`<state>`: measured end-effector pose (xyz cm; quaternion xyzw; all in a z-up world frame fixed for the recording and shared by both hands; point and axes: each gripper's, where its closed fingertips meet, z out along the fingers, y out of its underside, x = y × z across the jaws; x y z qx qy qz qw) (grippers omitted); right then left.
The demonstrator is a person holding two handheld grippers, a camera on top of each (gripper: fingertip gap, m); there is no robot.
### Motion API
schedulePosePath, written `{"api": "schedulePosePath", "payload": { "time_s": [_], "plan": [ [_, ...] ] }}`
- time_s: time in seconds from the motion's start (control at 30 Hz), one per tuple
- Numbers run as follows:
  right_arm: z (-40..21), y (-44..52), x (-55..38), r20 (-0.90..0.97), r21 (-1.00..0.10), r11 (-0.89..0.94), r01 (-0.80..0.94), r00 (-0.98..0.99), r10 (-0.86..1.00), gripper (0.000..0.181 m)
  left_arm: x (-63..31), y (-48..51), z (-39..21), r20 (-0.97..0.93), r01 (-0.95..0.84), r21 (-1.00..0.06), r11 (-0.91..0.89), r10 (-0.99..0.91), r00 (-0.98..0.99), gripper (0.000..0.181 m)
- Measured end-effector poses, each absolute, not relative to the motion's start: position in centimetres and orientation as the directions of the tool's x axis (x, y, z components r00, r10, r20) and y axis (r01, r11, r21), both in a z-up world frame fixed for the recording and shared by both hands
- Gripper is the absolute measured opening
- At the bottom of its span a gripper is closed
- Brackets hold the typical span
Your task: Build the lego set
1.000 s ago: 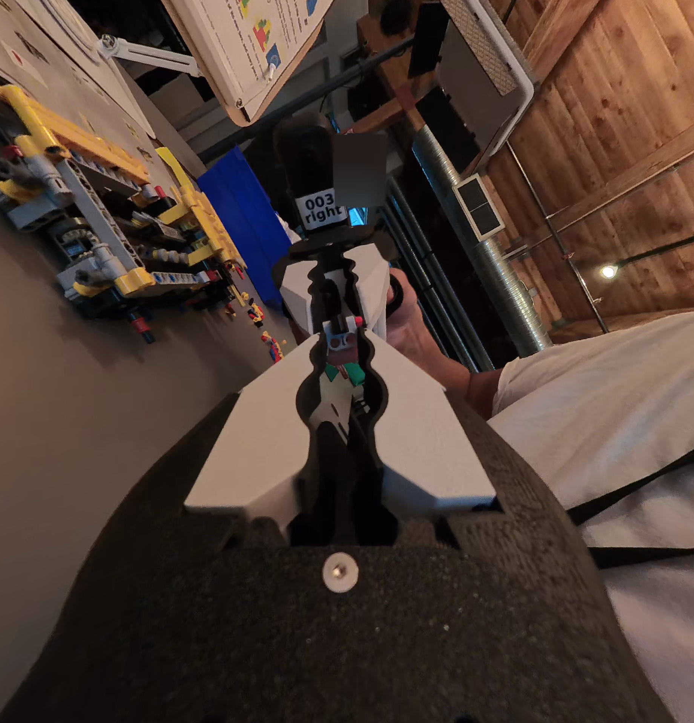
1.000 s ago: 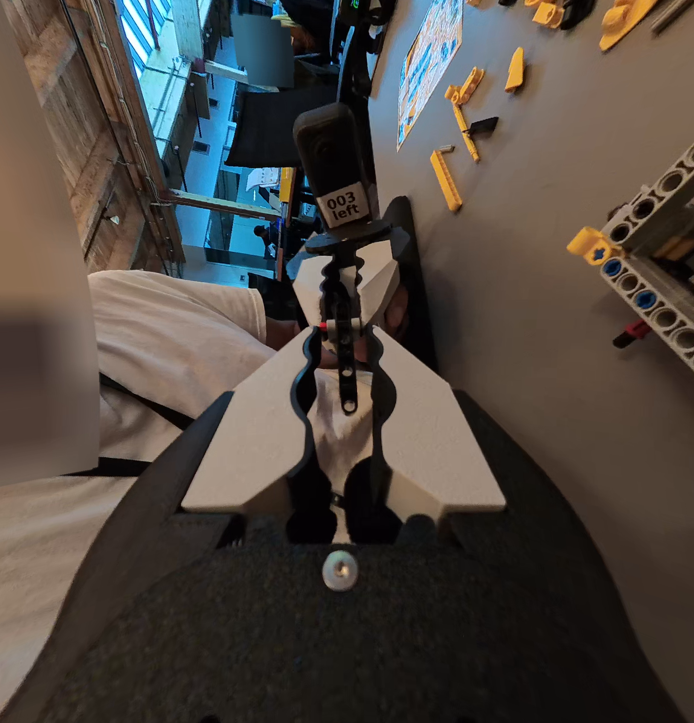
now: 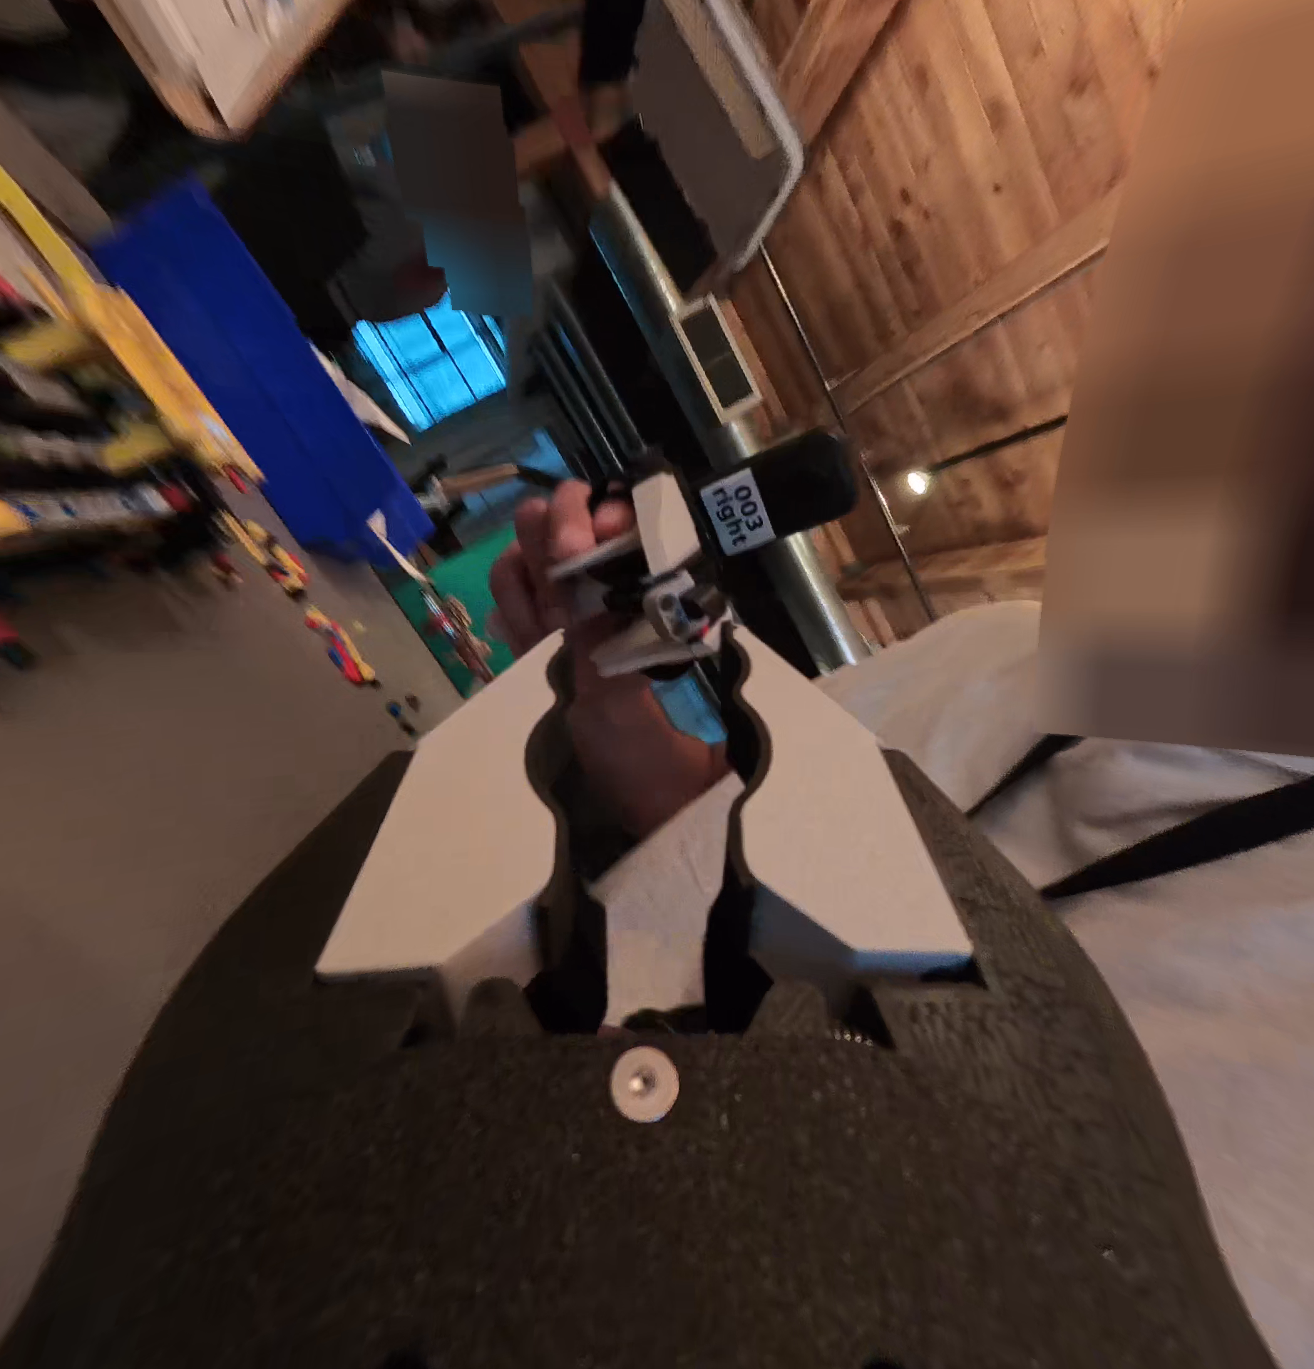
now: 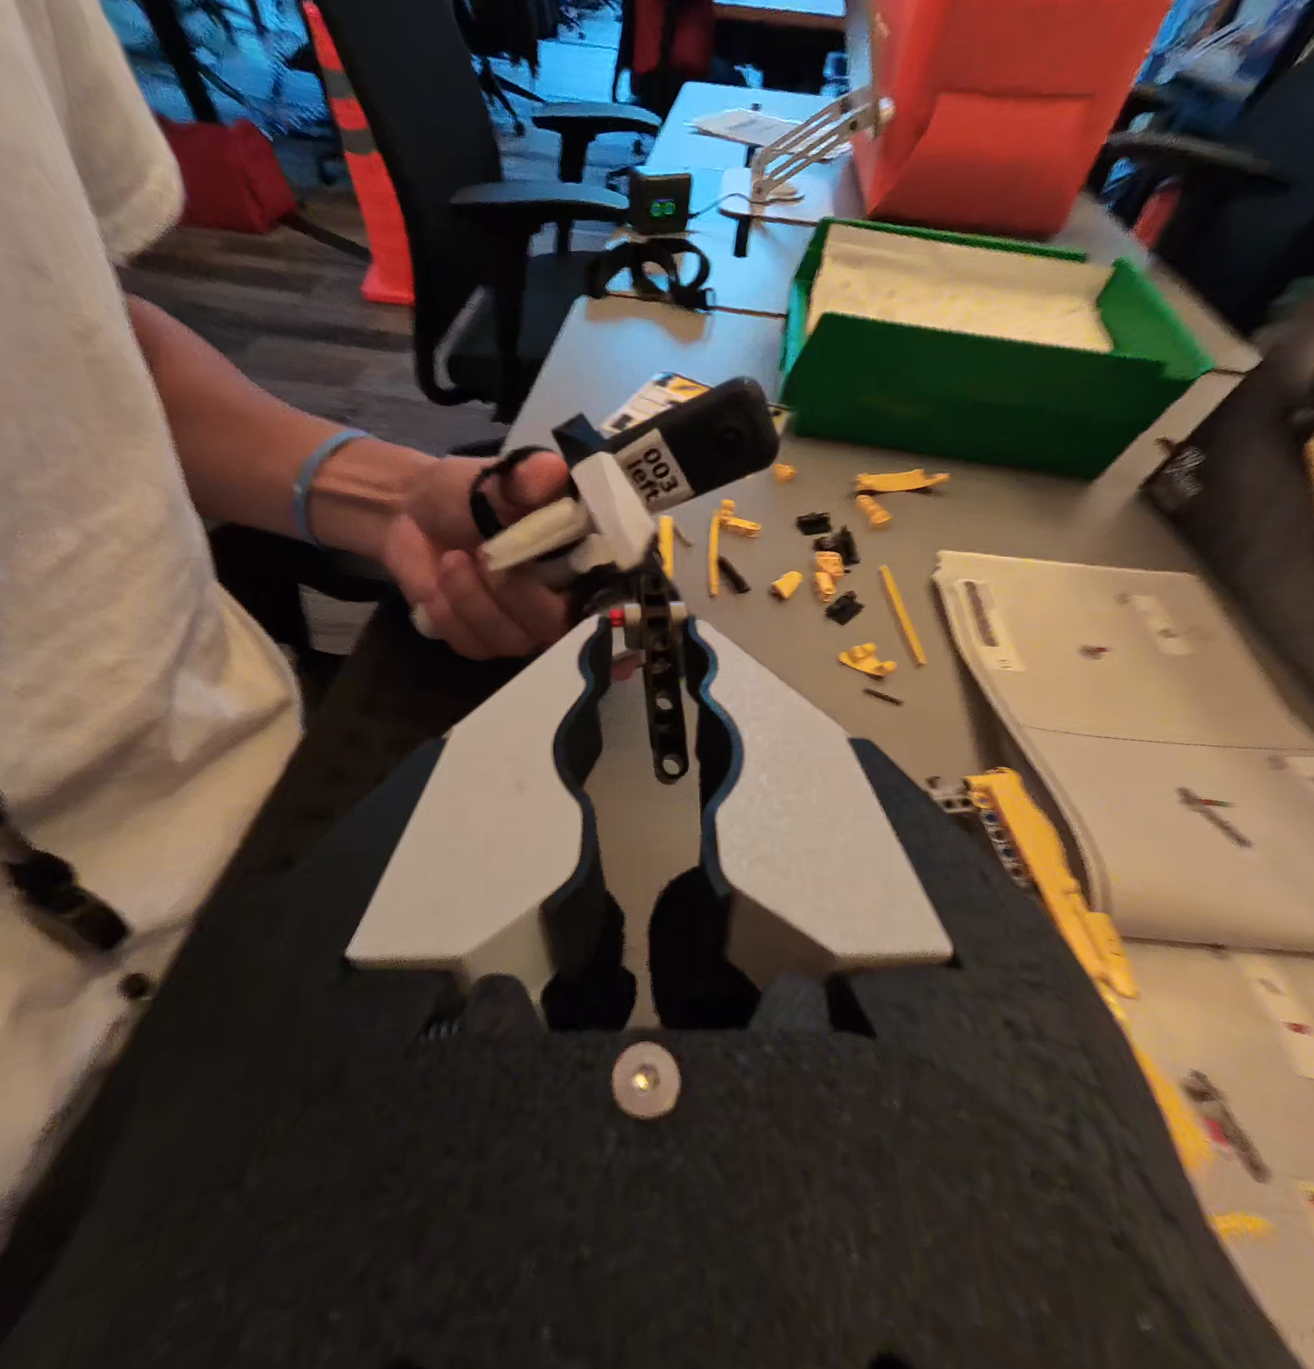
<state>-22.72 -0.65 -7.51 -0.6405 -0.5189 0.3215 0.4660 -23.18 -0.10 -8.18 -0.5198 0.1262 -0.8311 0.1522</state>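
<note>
i see the right gripper [image 4: 648, 643] clamped at its tips on a small grey piece with a red pin [image 4: 618, 621]; a black holed beam [image 4: 661, 696] runs through that spot back between the fingers. the left gripper [image 4: 631, 570] meets the beam's far end, and i cannot tell whether it grips or stands apart. both grippers carry a white sticker with black print. loose yellow and black parts [image 4: 824, 563] lie on the grey table [image 4: 1009, 518] beside a printed booklet [image 4: 1128, 711].

The lego model [image 3: 83, 415] at the table's left edge is blurry and cut off. The booklet [image 4: 1157, 741] runs off the picture's right edge.
</note>
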Motion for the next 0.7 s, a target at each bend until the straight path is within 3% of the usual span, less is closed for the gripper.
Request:
{"api": "schedulePosePath", "payload": {
  "time_s": [0.13, 0.27, 0.33, 0.57, 0.7],
  "plan": [
    [-8.9, -0.6, -22.5, 0.261, -0.868, 0.101, 0.486, 0.273, 0.926, 0.018, -22.1, -1.2, -8.0, 0.847, 0.050, -0.336, -0.941, -0.325, -0.422, 0.043],
    [-8.9, -1.0, -22.5, 0.383, -0.822, 0.197, 0.534, 0.263, 0.886, 0.018, -21.6, -1.1, -8.8, 0.877, 0.012, -0.320, -0.947, -0.301, -0.375, 0.036],
    [-9.3, -1.2, -22.5, 0.403, -0.804, 0.215, 0.555, 0.243, 0.882, 0.018, -21.6, -1.3, -8.5, 0.868, 0.007, -0.328, -0.945, -0.305, -0.392, 0.020],
    [-9.7, -2.0, -22.1, 0.311, -0.846, 0.132, 0.517, 0.278, 0.909, 0.019, -21.1, -2.2, -8.9, 0.874, -0.042, -0.367, -0.929, -0.329, -0.358, 0.018],
    [-11.3, -1.7, -21.8, 0.312, -0.807, 0.109, 0.581, 0.263, 0.913, 0.024, -20.7, -2.9, -9.2, 0.880, -0.093, -0.378, -0.921, -0.327, -0.344, 0.017]
  ]
}}
